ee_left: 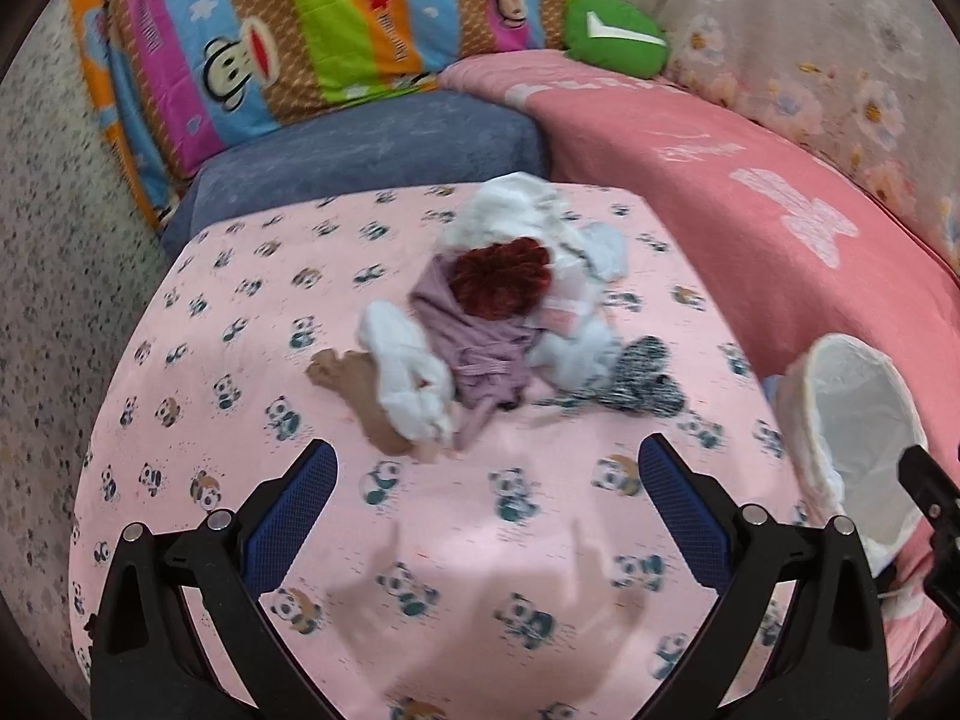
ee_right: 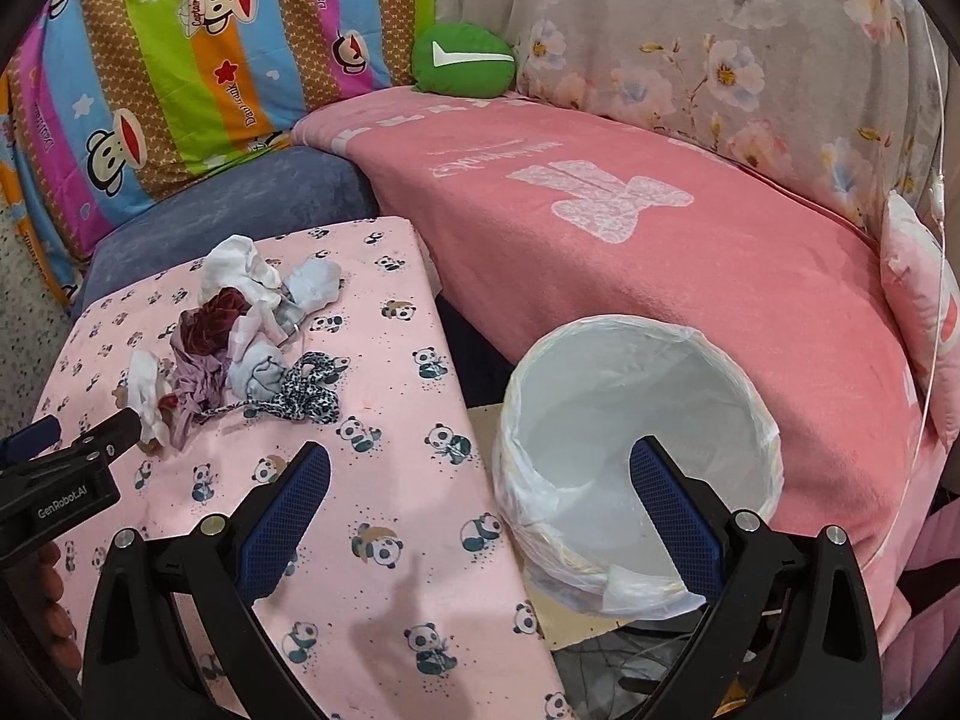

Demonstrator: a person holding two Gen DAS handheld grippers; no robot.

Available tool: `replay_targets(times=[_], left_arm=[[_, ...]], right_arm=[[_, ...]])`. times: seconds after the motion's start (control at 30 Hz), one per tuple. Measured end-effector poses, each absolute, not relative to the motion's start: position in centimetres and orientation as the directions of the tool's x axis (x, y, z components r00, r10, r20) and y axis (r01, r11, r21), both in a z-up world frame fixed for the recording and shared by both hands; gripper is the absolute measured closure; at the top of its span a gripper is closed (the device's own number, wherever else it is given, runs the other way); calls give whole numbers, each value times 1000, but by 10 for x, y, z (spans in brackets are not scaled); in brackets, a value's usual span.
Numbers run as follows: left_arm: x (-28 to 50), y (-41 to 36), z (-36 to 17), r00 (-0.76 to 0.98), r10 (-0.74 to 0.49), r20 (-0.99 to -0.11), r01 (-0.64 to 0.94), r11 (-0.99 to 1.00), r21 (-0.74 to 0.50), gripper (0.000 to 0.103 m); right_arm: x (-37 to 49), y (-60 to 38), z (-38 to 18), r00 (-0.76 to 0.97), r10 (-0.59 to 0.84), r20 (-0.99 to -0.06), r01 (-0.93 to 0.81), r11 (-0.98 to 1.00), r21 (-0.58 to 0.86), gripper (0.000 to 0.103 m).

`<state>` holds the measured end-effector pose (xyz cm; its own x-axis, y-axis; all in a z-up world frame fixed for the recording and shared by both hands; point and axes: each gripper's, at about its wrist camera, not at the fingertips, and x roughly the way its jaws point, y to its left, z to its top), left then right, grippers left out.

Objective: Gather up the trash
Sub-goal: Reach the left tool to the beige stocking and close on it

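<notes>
Right wrist view: fingers spread, nothing held, over table edge and bin.

Right gripper [ee_right: 480, 480] has both blue-padded fingers [ee_right: 282, 516] wide apart; one lies over the panda-print cloth [ee_right: 384, 588] covering the table, the other over the white-lined bin [ee_right: 636, 456]. Bin stands just beside the table, against the pink blanket [ee_right: 630, 252]; liner interior looks bare. Heap of crumpled rags [ee_right: 240, 336] sits on the far part of the cloth, leopard-print strip [ee_right: 306, 393] at its near edge. Left gripper [ee_right: 90, 444] enters from the left, tip close to the heap; contact cannot be judged. Green cushion [ee_right: 462, 60] rests behind the blanket.

Both wrist views downward — sharing rag pile [ee_left: 504, 312], bin [ee_right: 636, 456]
</notes>
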<state>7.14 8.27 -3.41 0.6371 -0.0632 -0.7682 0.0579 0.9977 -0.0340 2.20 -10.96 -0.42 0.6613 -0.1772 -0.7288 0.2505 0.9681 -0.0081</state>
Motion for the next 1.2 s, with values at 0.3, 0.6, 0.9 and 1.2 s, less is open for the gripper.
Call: replay_targets(times=[0.3, 0.6, 0.9, 1.2], left_arm=[[106, 149, -59, 619, -63, -783, -21, 995, -97, 7], [138, 185, -93, 545, -186, -817, -24, 971, -237, 32], [159, 190, -116, 475, -383, -793, 5, 902, -433, 50], [159, 196, -114, 446, -476, -758, 42, 857, -514, 82]], right_arm=[[66, -60, -18, 667, -97, -739, 166, 986, 20, 5], [101, -11, -29, 670, -26, -742, 82, 996, 39, 7], [128, 32, -41, 645, 68, -761, -14, 997, 78, 29], [148, 66, -59, 593, 179, -785, -108, 984, 143, 50]])
